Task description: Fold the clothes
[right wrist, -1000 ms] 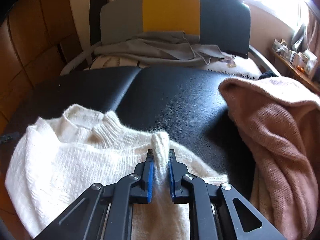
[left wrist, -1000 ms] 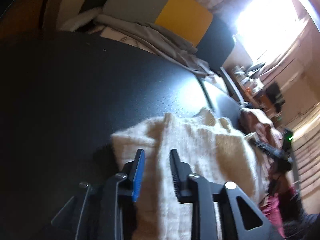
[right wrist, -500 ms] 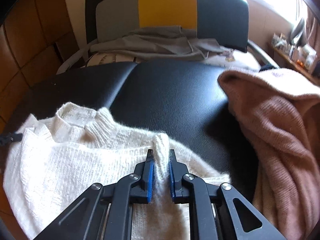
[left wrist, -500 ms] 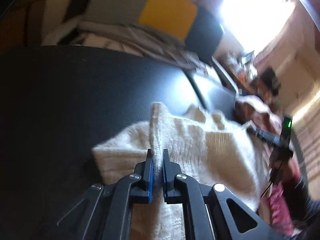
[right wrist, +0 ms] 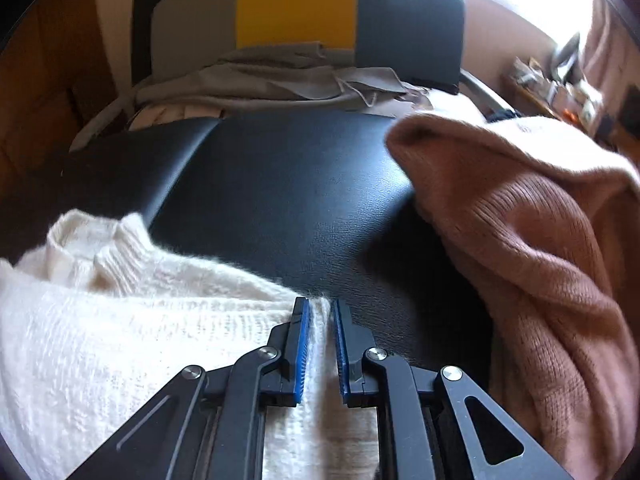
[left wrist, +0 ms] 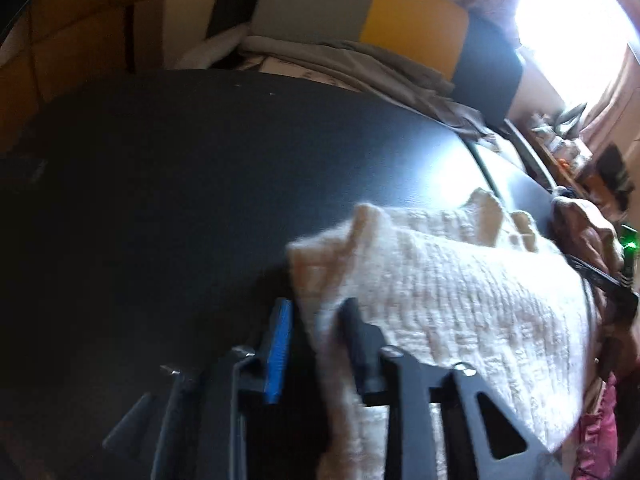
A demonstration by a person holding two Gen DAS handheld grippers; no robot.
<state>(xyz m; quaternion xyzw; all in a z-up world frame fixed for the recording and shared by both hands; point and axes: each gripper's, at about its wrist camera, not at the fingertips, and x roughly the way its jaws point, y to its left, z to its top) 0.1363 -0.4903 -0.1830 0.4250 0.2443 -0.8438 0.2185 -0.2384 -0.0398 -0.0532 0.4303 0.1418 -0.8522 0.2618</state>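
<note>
A cream knit sweater (left wrist: 440, 280) lies on the black padded surface (left wrist: 200, 200); its ribbed collar points to the far side. My left gripper (left wrist: 317, 308) is at the sweater's left corner with its jaws opening. A flap of the knit hangs between them against the right finger, clear of the blue pad (left wrist: 280, 344). In the right wrist view the sweater (right wrist: 120, 320) fills the lower left. My right gripper (right wrist: 319, 303) is shut on a thin fold of its right edge, low over the surface (right wrist: 300, 200).
A pink knit garment (right wrist: 520, 240) is heaped on the right, close to my right gripper, and shows past the sweater (left wrist: 580, 224). Behind stands a chair with a grey, yellow and dark back (right wrist: 296, 4), grey clothes (right wrist: 280, 76) piled on its seat. A cluttered shelf (right wrist: 560, 88) lies far right.
My left gripper was pinching a raised fold of the sweater half a second ago; it has since let go and spread apart. My right gripper kept its grip and sank lower.
</note>
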